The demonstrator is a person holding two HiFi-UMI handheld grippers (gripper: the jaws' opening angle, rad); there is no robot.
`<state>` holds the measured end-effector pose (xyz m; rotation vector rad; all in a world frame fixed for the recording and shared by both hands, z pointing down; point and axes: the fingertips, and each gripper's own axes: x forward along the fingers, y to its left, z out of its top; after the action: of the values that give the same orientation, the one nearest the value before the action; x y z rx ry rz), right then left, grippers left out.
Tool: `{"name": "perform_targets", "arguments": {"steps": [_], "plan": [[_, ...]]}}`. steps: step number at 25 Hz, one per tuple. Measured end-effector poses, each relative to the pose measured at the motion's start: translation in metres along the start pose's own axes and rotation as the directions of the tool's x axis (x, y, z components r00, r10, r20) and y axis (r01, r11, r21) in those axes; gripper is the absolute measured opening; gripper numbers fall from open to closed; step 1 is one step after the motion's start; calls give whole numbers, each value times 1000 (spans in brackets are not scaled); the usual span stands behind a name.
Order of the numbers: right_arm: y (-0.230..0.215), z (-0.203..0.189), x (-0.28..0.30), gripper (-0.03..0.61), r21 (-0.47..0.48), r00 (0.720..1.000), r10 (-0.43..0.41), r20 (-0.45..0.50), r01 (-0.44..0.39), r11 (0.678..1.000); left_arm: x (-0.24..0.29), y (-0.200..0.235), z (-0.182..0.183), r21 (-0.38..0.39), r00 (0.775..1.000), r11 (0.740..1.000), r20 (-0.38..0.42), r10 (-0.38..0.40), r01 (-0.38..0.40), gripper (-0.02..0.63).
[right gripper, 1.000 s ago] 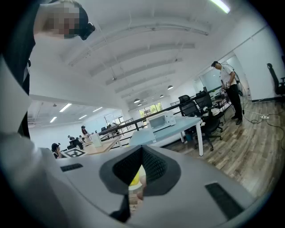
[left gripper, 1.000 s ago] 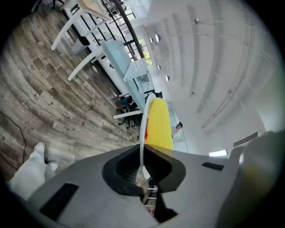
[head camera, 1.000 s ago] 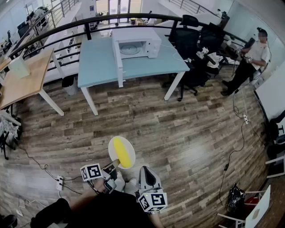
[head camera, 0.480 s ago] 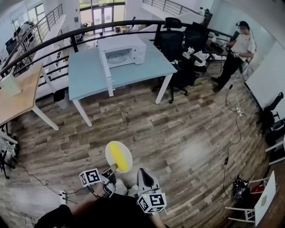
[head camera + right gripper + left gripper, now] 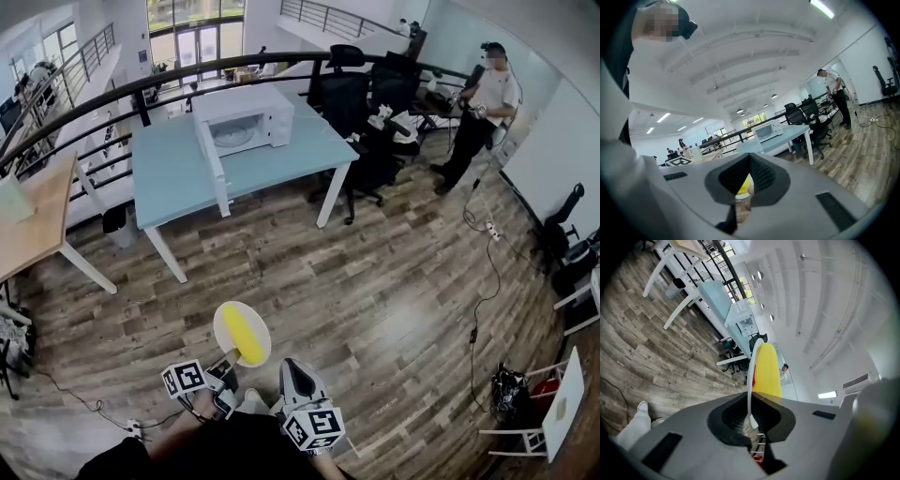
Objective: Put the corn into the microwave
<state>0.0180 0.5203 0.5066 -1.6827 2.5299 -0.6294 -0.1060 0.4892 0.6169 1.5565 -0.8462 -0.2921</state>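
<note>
A yellow corn cob (image 5: 243,335) lies on a small white plate (image 5: 225,320) held out over the wood floor. My left gripper (image 5: 223,362) is shut on the plate's near rim. In the left gripper view the plate (image 5: 750,376) shows edge-on between the jaws of that gripper (image 5: 751,416), with the corn (image 5: 766,371) on its right. My right gripper (image 5: 289,367) hangs beside it, shut with nothing in it (image 5: 743,197); a bit of corn (image 5: 744,186) shows past its jaws. The white microwave (image 5: 246,120) stands on the blue table (image 5: 281,164), its door (image 5: 212,159) swung open.
Black office chairs (image 5: 361,103) crowd the blue table's right end. A wooden table (image 5: 37,225) stands at the left, a black railing (image 5: 112,89) behind both. A person (image 5: 473,103) stands at the far right. Cables (image 5: 487,281) trail over the floor on the right.
The blue table and microwave have slid leftward and look slightly nearer in the head view. The plate with the corn stays in my left gripper; both grippers keep their pose.
</note>
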Motion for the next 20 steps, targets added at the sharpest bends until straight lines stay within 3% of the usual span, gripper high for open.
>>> {"name": "perform_targets", "arguments": {"steps": [10, 20], "plan": [[-13, 0, 18, 9, 18, 999, -32, 13, 31, 999, 15, 4, 13, 5, 1000, 1000, -31, -1, 1, 17], [-45, 15, 57, 9, 18, 1000, 2, 15, -2, 1000, 53, 1, 36, 9, 1000, 1000, -9, 15, -15, 17]]}}
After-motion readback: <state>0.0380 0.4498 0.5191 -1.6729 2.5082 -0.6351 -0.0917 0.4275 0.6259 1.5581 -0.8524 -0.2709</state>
